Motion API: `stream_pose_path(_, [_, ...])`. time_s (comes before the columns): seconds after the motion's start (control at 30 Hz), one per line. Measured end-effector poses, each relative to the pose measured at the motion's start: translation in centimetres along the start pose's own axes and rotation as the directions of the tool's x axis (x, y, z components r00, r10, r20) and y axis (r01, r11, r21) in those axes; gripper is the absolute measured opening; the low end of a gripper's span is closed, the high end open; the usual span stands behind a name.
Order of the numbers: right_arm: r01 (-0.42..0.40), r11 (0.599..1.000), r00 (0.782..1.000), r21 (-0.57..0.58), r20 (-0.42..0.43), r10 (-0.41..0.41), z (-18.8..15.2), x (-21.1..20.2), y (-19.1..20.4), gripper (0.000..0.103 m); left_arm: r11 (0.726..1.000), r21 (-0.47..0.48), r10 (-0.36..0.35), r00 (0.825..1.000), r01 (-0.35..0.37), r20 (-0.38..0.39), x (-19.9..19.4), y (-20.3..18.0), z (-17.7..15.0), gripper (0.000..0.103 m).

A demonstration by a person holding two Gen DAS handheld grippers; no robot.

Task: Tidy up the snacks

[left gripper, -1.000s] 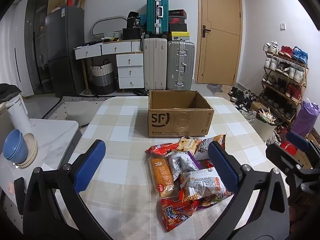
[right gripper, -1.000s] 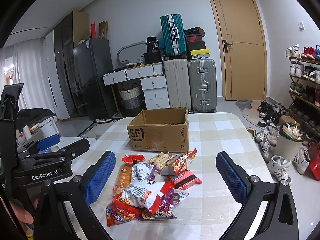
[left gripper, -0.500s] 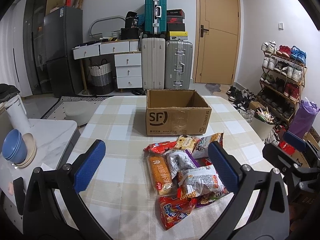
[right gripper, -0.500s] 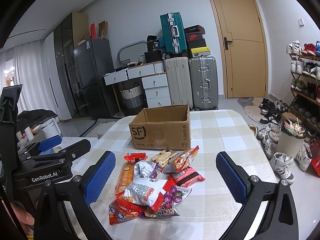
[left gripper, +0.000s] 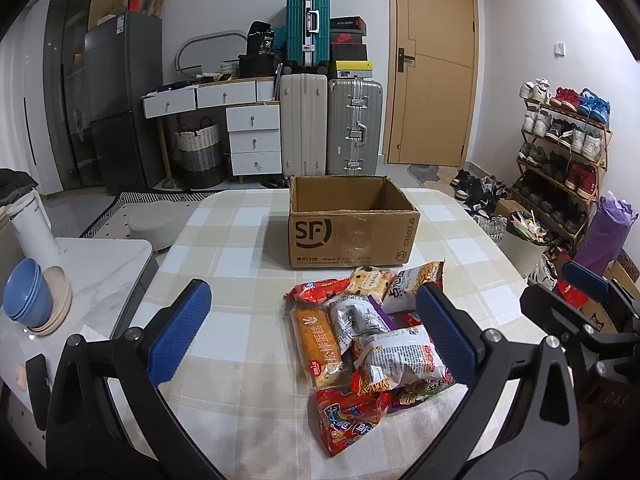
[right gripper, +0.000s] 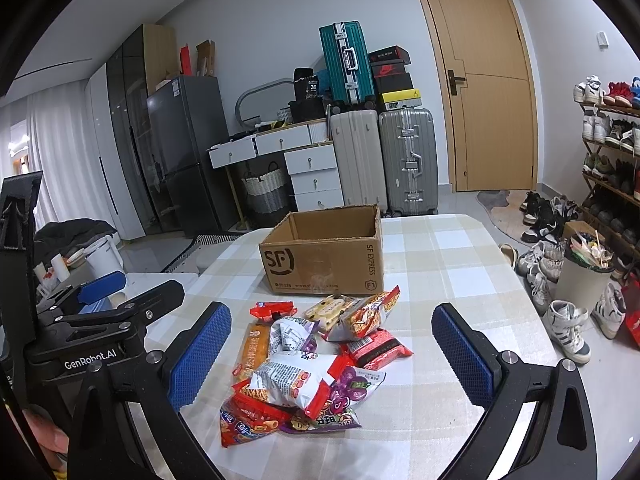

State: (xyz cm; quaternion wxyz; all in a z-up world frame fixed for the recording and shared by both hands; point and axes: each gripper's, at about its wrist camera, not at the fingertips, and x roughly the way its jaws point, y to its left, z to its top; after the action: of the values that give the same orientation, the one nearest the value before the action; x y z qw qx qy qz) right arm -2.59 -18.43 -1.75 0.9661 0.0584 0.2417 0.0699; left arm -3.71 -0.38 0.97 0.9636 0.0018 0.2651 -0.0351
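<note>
A table with a beige and white checked cloth (left gripper: pixel 240 240) holds a brown cardboard box marked SF (left gripper: pixel 352 226), open at the top, with no snacks seen inside it. A pile of shiny snack bags (left gripper: pixel 368 344) lies on the cloth just in front of the box, at 6 o'clock from it, near but not touching. In the pile a long orange cake pack (left gripper: pixel 318 346) sits at 9 o'clock, a white and red chip bag (left gripper: pixel 400 360) is in the middle, and a red bag with blue writing (left gripper: pixel 346 420) is at 6 o'clock. The left gripper (left gripper: pixel 316 332) hangs above the near side of the table with its blue pads wide apart and nothing between them. The right gripper (right gripper: pixel 332 354) hangs over the pile, its blue pads also wide apart and holding nothing. In the right view a purple grape candy bag (right gripper: pixel 352 388) lies at 5 o'clock in the pile. Three suitcases (left gripper: pixel 330 120) stand by the far wall, at 12 o'clock behind the box.
</note>
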Motion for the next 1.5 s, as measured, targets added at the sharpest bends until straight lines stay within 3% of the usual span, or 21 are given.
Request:
stream_pose_path(0.7, [0.003,1.000,1.000,0.008,-0.009,-0.003,-0.3,0.1,-0.2,0.102,1.000,-0.003,-0.003,1.000,0.003,-0.012,0.4,0.1,-0.4,0.102])
stream_pose_path(1.0, [0.002,0.999,1.000,0.034,-0.028,-0.001,-0.7,0.5,-1.3,0.102,0.997,-0.001,-0.083,0.989,0.083,-0.122,3.1,1.3,-2.2,0.102])
stream_pose_path(1.1, [0.004,0.999,0.999,0.050,-0.039,-0.002,-0.9,0.8,-1.8,0.102,0.990,0.014,-0.132,0.972,0.137,-0.196,4.8,1.5,-4.3,0.102])
stream_pose_path(1.23, [0.005,0.997,0.998,0.072,-0.057,-0.001,-1.1,1.4,-2.5,0.102,0.966,0.002,-0.248,0.922,0.260,-0.299,7.0,1.4,-7.4,0.102])
stream_pose_path(1.33, [0.004,0.996,0.997,0.092,-0.072,0.002,-1.4,1.9,-3.1,0.102,0.957,0.022,-0.265,0.904,0.288,-0.337,8.3,0.7,-8.9,0.102])
stream_pose_path(1.4, [0.004,0.995,0.997,0.098,-0.079,0.004,-1.5,2.3,-3.3,0.102,0.945,0.003,-0.303,0.880,0.326,-0.367,9.5,0.1,-9.9,0.102])
stream_pose_path(1.5, [0.004,0.994,0.996,0.106,-0.090,0.005,-1.7,2.6,-3.6,0.102,0.945,0.005,-0.299,0.870,0.327,-0.391,10.8,-0.5,-10.7,0.101])
